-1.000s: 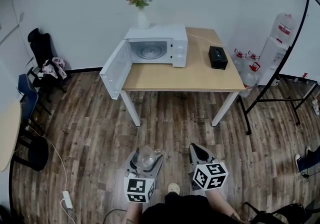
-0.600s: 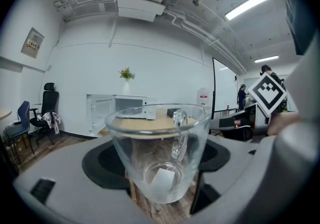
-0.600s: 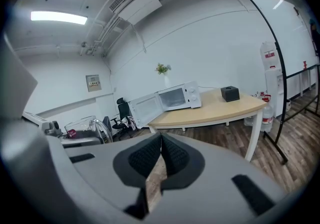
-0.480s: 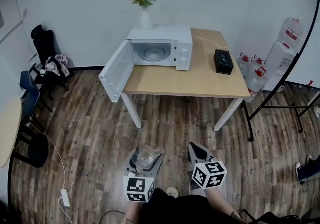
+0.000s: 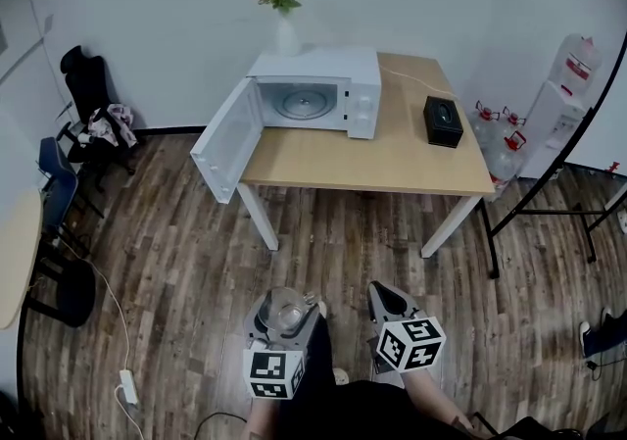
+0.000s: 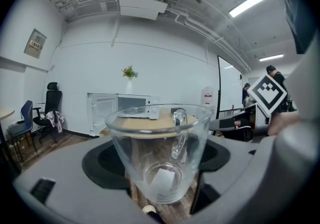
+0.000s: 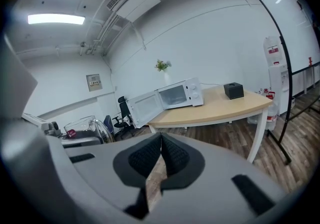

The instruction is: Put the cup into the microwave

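Observation:
A clear glass cup (image 5: 286, 311) with a handle sits upright between the jaws of my left gripper (image 5: 285, 315), which is shut on it; in the left gripper view the cup (image 6: 159, 152) fills the middle, handle on the far side. My right gripper (image 5: 388, 303) is shut with nothing in it, its pads (image 7: 161, 157) touching. The white microwave (image 5: 313, 92) stands at the back left of the wooden table (image 5: 392, 159), its door (image 5: 227, 139) swung wide open to the left and the turntable showing inside. Both grippers hang low over the floor, well short of the table.
A black box (image 5: 443, 121) lies on the table's right part. A vase of flowers (image 5: 281, 12) stands behind the microwave. Office chairs (image 5: 88, 115) are at the left wall, water bottles and a dispenser (image 5: 558, 95) at the right, a black metal stand (image 5: 549, 203) beside them. A power strip (image 5: 126, 387) lies on the wooden floor.
The table and microwave have shifted slightly right and down in the head view as the head moved. Both grippers keep their places, the cup still held.

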`<state>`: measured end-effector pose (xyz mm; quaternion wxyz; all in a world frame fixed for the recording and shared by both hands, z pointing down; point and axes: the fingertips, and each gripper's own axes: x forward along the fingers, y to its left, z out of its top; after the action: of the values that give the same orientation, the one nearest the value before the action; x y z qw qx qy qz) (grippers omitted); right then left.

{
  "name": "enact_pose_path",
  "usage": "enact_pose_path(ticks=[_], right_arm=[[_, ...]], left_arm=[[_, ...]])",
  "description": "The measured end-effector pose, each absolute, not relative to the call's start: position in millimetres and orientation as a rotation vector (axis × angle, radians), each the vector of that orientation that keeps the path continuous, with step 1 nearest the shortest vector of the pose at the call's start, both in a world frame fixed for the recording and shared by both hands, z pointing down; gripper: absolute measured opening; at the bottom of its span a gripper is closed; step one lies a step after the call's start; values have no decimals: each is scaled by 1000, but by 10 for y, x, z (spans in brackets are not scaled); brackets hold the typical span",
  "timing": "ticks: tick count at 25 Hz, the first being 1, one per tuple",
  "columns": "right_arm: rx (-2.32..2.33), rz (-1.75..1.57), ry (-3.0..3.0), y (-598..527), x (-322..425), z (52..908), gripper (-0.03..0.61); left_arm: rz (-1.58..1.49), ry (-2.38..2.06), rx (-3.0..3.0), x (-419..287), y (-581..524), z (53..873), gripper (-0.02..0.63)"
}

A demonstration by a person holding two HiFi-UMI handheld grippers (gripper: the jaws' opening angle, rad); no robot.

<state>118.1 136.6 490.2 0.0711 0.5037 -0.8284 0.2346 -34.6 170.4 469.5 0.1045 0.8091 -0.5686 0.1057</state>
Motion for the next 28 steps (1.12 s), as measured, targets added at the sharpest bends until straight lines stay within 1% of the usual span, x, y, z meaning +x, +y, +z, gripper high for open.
enact_pose_path(ticks=[11, 28], right_arm=[[1533, 726, -2474, 893, 1179, 4946, -8], [1570, 748, -2425, -110, 942, 4909, -8]], left_arm=[[331, -1668, 2396, -368, 1175, 4718, 380], [340, -1601, 2409, -590, 45, 4692, 380]])
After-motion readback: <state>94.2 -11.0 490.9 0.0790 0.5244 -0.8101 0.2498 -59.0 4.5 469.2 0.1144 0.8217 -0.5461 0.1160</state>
